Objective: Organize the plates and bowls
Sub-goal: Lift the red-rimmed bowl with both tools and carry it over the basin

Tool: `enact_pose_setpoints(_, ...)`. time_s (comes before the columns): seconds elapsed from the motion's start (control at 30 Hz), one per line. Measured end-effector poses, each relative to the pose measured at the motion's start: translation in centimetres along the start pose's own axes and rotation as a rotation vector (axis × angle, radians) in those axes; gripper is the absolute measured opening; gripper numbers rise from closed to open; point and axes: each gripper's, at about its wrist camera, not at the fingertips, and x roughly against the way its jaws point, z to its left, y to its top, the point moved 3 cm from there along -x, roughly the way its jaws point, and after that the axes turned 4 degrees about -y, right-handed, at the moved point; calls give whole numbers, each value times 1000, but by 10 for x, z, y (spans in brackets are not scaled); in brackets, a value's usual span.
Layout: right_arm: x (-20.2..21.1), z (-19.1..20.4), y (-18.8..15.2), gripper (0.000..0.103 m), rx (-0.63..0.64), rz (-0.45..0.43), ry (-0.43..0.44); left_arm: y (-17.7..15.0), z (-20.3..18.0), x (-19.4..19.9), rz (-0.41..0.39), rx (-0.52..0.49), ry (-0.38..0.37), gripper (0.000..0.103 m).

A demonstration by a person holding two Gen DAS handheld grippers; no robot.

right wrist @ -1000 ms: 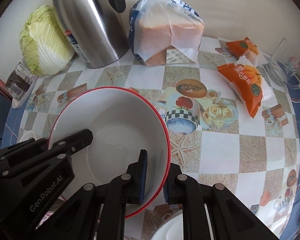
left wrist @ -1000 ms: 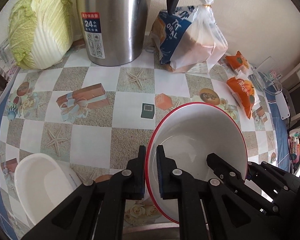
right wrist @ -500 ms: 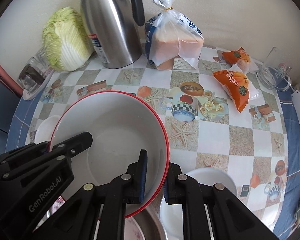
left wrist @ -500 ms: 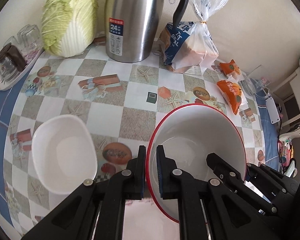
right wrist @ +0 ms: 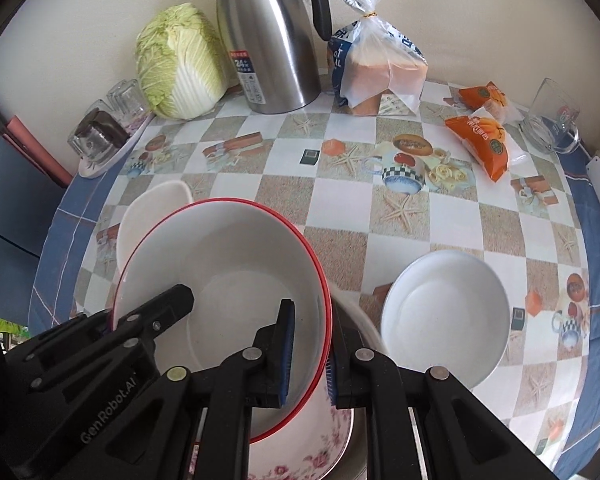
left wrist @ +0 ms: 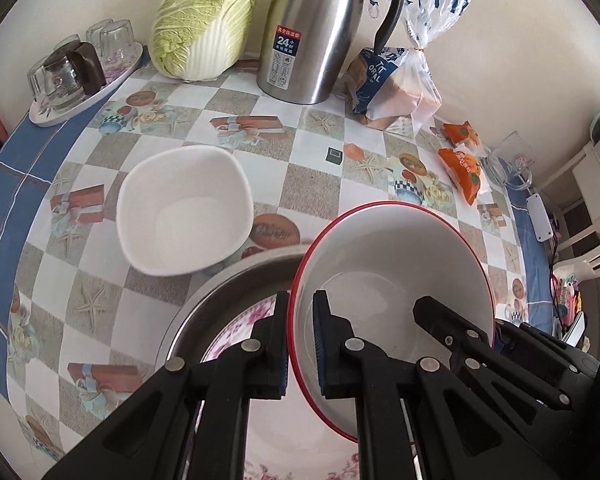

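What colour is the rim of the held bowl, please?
Red, around a white bowl; the right wrist view shows it best.

Four bowls show: one red-rimmed (right wrist: 236, 264), one squarish white (left wrist: 184, 208), one round white (right wrist: 444, 316) and one floral (left wrist: 300, 432) inside a single steel basin (left wrist: 236, 280). There are one cabbage (left wrist: 204, 20), one flask (left wrist: 316, 28), one bread bag (right wrist: 380, 64), two orange packets (right wrist: 480, 144) and one glass mug (right wrist: 552, 120). A tray (left wrist: 80, 96) carries several upturned glasses, too overlapped to count.
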Motion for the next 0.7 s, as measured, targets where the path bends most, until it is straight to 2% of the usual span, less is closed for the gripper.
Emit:
enact_pose_setpoints(0.47, 14, 7, -39, 15, -77, -41, 43, -32, 6, 19, -29, -31, 7, 10)
enact_pose_setpoints(0.7, 15, 7, -54, 15, -120, -52, 46, -41, 7, 20, -16, -52, -1, 10)
